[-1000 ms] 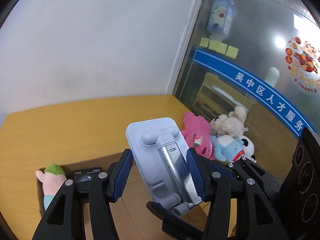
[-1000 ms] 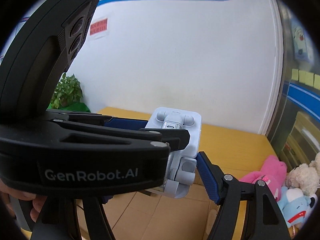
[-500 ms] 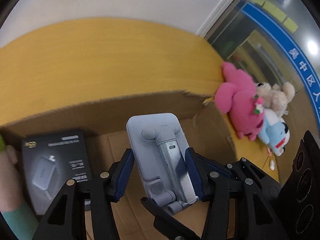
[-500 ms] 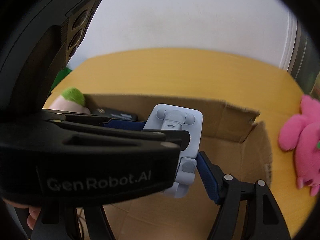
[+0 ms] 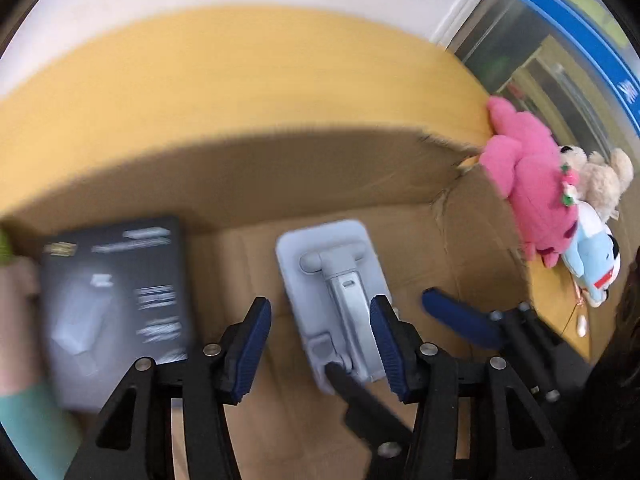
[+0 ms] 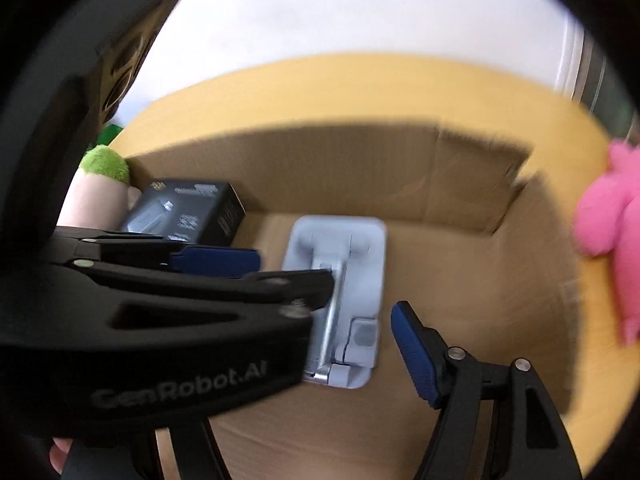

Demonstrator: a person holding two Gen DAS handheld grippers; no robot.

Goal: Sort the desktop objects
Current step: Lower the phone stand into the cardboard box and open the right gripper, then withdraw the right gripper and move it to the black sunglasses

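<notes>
My left claw (image 5: pixel 320 344) gapes wide — the pale grey folding phone stand (image 5: pixel 334 300) lies flat on the brown cardboard box (image 5: pixel 320 176) floor. Withdraw straight up, no snagging; right claw (image 6: pixel 332 300) open too.

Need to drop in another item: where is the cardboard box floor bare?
Bare floor lies between the pale grey phone stand and the brown cardboard box's right wall, and nearer than the stand. The left end is crowded: black product carton and green-topped plush toy.

Grey phone stand (image 5: pixel 334 292), brown box (image 5: pixel 320 184)
</notes>
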